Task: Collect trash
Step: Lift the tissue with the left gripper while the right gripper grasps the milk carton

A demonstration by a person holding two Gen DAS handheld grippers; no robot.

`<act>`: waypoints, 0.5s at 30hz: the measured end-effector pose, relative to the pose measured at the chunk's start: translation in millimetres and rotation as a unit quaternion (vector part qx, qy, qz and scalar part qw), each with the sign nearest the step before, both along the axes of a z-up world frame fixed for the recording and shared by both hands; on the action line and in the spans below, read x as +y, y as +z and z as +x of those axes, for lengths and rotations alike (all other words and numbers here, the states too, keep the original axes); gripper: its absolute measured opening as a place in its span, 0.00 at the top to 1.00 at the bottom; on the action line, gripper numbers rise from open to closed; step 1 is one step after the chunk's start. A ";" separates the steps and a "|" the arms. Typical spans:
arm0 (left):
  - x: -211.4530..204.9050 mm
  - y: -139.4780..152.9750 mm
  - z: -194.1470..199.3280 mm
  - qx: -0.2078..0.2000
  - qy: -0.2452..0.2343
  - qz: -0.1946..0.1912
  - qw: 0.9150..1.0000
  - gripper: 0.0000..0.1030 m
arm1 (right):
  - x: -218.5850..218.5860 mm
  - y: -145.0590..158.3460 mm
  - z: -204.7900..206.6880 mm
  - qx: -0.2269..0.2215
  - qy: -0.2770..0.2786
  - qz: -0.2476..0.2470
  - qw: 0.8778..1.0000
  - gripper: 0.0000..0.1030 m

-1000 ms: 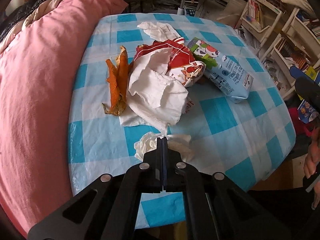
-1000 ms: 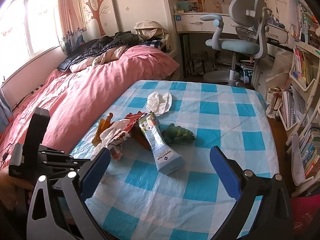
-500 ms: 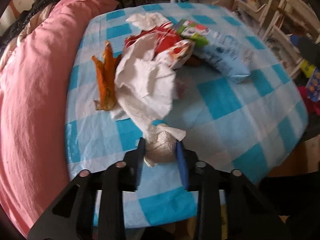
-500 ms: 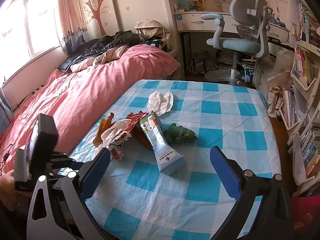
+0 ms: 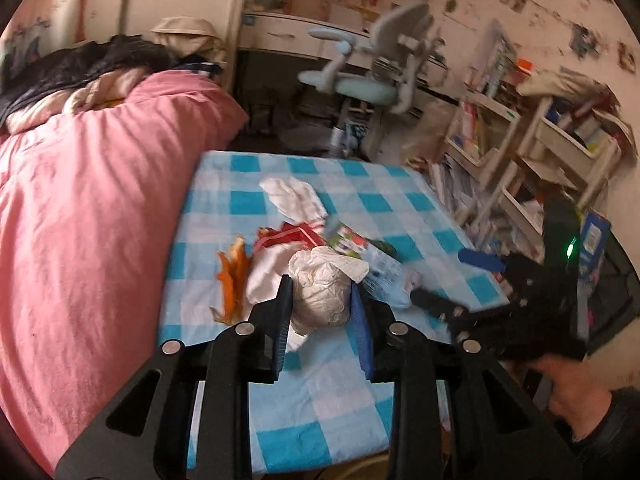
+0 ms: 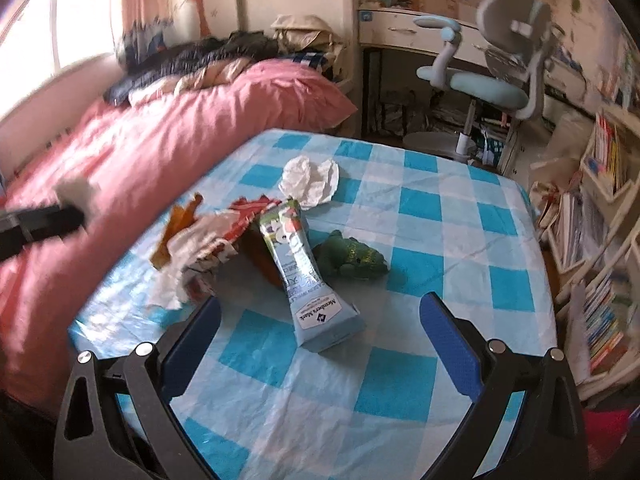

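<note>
A bed with a pink cover fills the left side of both views, and the counter, covered with a blue and white checked cloth, stands right against it. Behind the counter a pale blue desk chair stands at a desk, and bookshelves line the right side. On the counter the trash lies together in a loose pile: a light blue milk carton lying flat, a red snack wrapper with white tissue over it, an orange peel at the side towards the bed, and a crumpled white tissue a little apart at the far side. A small green toy animal lies just beside the carton. The right gripper is above the near part of the counter with its jaws wide and nothing between them. The left gripper is raised above the counter, and its jaws hold a crumpled tissue ball, pressed on both sides.
</note>
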State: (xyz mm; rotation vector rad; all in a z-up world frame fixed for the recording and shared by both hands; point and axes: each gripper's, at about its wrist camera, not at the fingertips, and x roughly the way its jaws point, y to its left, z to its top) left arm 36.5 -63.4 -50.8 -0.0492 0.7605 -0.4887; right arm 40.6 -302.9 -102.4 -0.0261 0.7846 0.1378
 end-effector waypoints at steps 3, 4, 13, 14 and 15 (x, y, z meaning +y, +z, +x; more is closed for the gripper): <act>3.4 2.1 2.5 0.000 0.013 -0.004 1.000 0.74 | 9.5 -7.0 12.3 0.001 0.012 -0.035 0.999 0.07; 3.0 3.6 1.4 -0.002 0.012 -0.006 1.000 0.74 | 11.7 -8.4 15.9 0.001 0.016 -0.044 0.999 0.07; 0.8 8.6 -0.3 -0.017 0.006 0.002 1.000 0.74 | 21.2 -35.9 46.4 0.037 0.044 -0.077 0.995 0.28; 0.8 8.7 -0.9 -0.018 0.006 0.002 1.000 0.73 | 21.9 -39.0 47.6 0.043 0.047 -0.077 0.995 0.42; 0.4 9.1 -1.0 -0.019 0.006 0.003 1.000 0.73 | 20.9 -43.7 49.9 0.056 0.050 -0.075 0.994 0.57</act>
